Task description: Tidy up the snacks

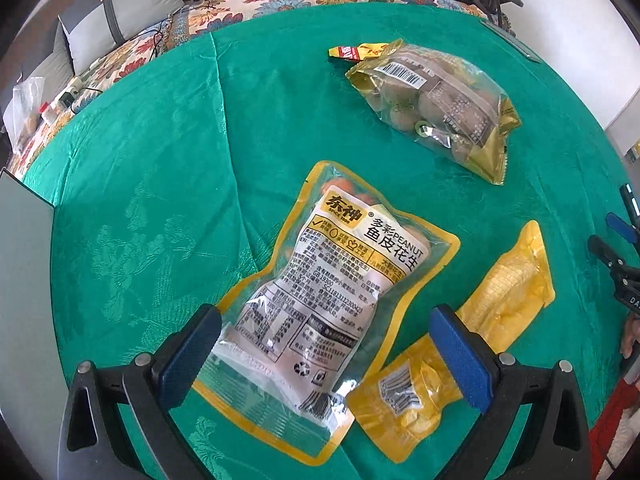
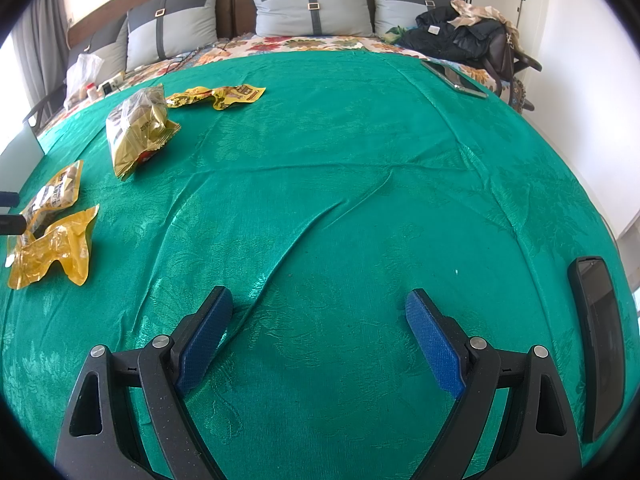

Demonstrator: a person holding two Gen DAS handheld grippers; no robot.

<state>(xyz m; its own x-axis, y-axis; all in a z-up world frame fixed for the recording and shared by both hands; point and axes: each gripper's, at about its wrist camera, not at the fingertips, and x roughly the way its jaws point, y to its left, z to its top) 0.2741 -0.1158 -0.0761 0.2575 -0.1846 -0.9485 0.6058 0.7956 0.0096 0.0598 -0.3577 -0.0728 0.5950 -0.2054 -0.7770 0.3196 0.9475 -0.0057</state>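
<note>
A yellow-edged peanut packet (image 1: pixel 328 296) lies on the green cloth between the open fingers of my left gripper (image 1: pixel 326 316), which hovers over its lower end. A yellow corn packet (image 1: pixel 472 328) lies just right of it, partly under the right finger. A clear gold-trimmed bag of brown round snacks (image 1: pixel 436 104) and a small yellow wrapper (image 1: pixel 356 51) lie farther off. My right gripper (image 2: pixel 320 312) is open and empty over bare cloth. In the right wrist view the peanut packet (image 2: pixel 52 196), corn packet (image 2: pixel 60 252), round-snack bag (image 2: pixel 138 128) and wrapper (image 2: pixel 218 97) lie at the left.
The green cloth (image 2: pixel 340 184) covers a table in front of a bed with grey pillows (image 2: pixel 312 4). A dark phone (image 2: pixel 598 340) lies at the right edge and a tablet (image 2: pixel 454 74) at the far right. Dark clothes (image 2: pixel 460 32) sit on the bed.
</note>
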